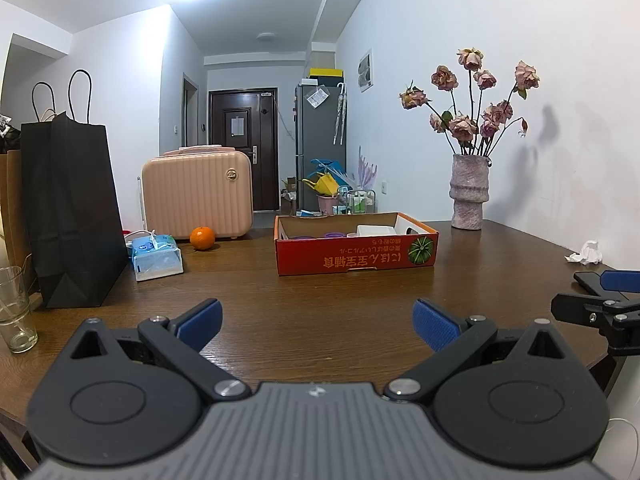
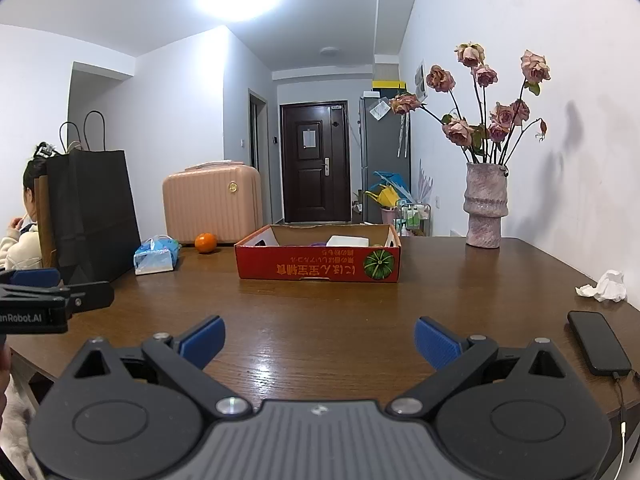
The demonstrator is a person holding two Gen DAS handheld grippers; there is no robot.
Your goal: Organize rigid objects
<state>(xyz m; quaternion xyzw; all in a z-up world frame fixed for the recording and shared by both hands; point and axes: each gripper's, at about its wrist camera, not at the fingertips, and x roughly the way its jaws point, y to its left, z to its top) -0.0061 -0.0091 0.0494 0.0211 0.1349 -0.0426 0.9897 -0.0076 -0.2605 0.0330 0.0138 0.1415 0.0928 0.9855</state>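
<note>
A shallow red cardboard box (image 1: 356, 256) stands mid-table; it holds a white block (image 1: 374, 230) and small purple lids (image 1: 335, 235). It also shows in the right wrist view (image 2: 318, 266), with the white block (image 2: 347, 241) inside. An orange (image 1: 202, 238) (image 2: 205, 243) lies left of the box. My left gripper (image 1: 318, 320) is open and empty above the near table. My right gripper (image 2: 320, 338) is open and empty, beside the left one. Each gripper shows at the edge of the other's view (image 1: 600, 300) (image 2: 48, 296).
A black paper bag (image 1: 72, 216) (image 2: 94, 216), a tissue pack (image 1: 156, 256) (image 2: 156, 256) and a glass (image 1: 14, 308) stand left. A pink suitcase (image 1: 198, 194), a vase of dried roses (image 1: 470, 192) (image 2: 485, 206), crumpled tissue (image 2: 604, 286) and a phone (image 2: 598, 342) lie around. A person (image 2: 20, 236) sits far left.
</note>
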